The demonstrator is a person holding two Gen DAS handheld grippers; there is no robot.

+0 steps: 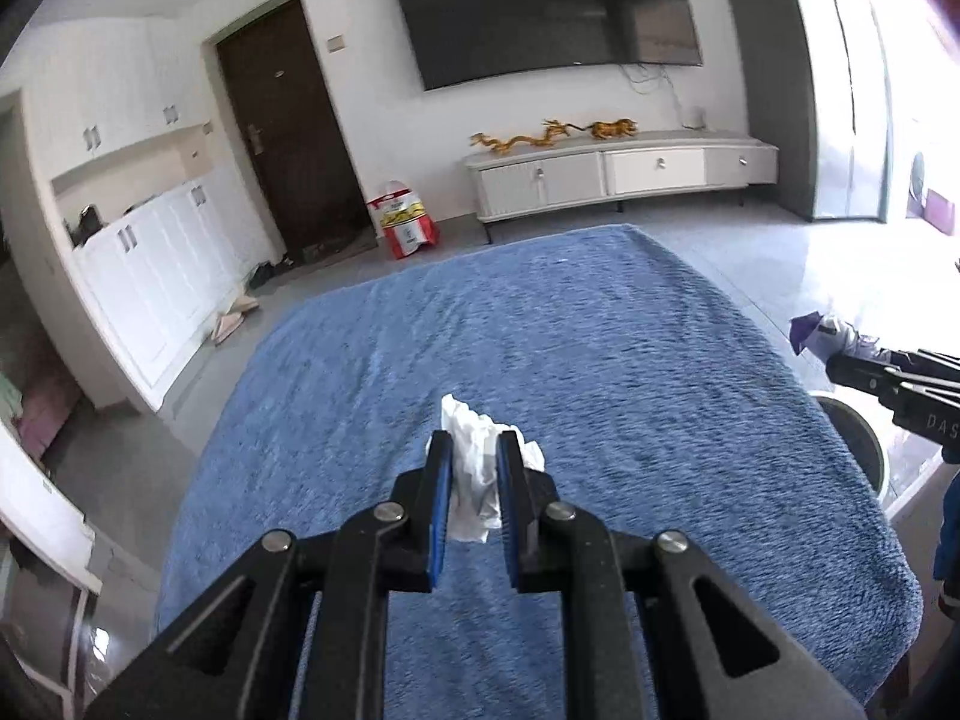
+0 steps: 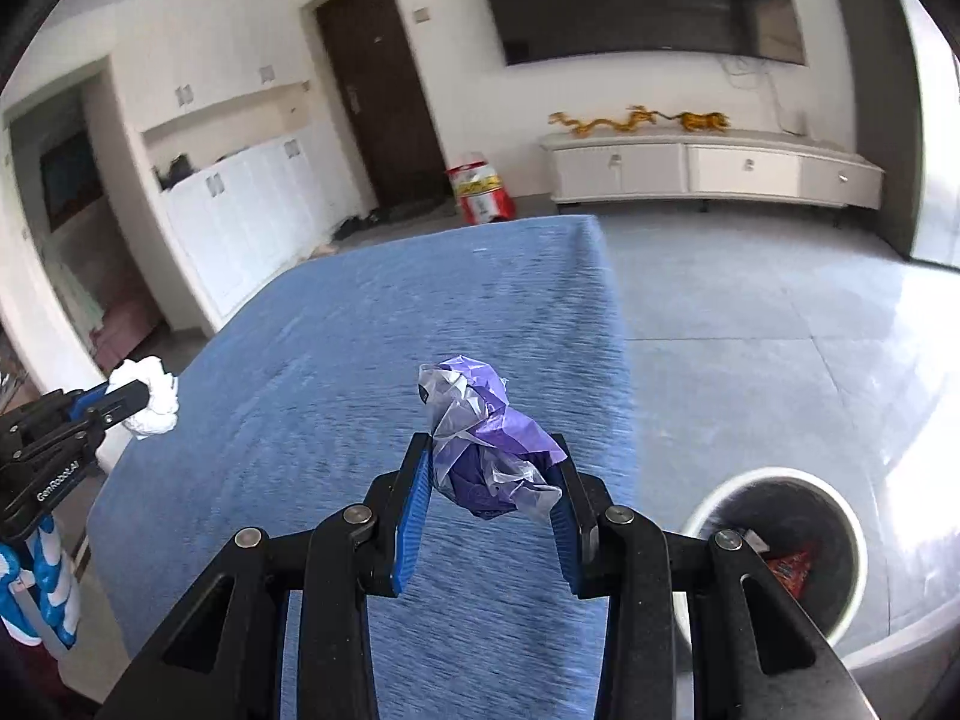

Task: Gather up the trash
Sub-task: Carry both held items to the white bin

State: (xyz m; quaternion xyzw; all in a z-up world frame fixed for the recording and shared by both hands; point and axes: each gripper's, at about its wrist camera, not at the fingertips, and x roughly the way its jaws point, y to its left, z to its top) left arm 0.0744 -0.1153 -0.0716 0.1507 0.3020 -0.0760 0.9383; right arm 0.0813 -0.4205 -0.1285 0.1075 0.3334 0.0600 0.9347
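Left wrist view shows the left gripper (image 1: 468, 450) with its fingers closed to a narrow gap around a crumpled white tissue (image 1: 474, 474), held clear above the blue cloth (image 1: 600, 360). At the right edge of that view the right gripper (image 1: 840, 360) carries its own load. Right wrist view shows it closed wider on a purple plastic wad (image 2: 492, 450), which bulges out past the pads (image 2: 414, 510). Near right on the floor, just beside the cloth's edge, stands the bin (image 2: 852, 546), with something red already inside. No other scraps show on the cloth, so pickup looks finished: both pieces are in hand and neither is in the bin yet. What remains, as I judge it, is carrying each over the bin's mouth and letting go, purple first since it hangs nearer.
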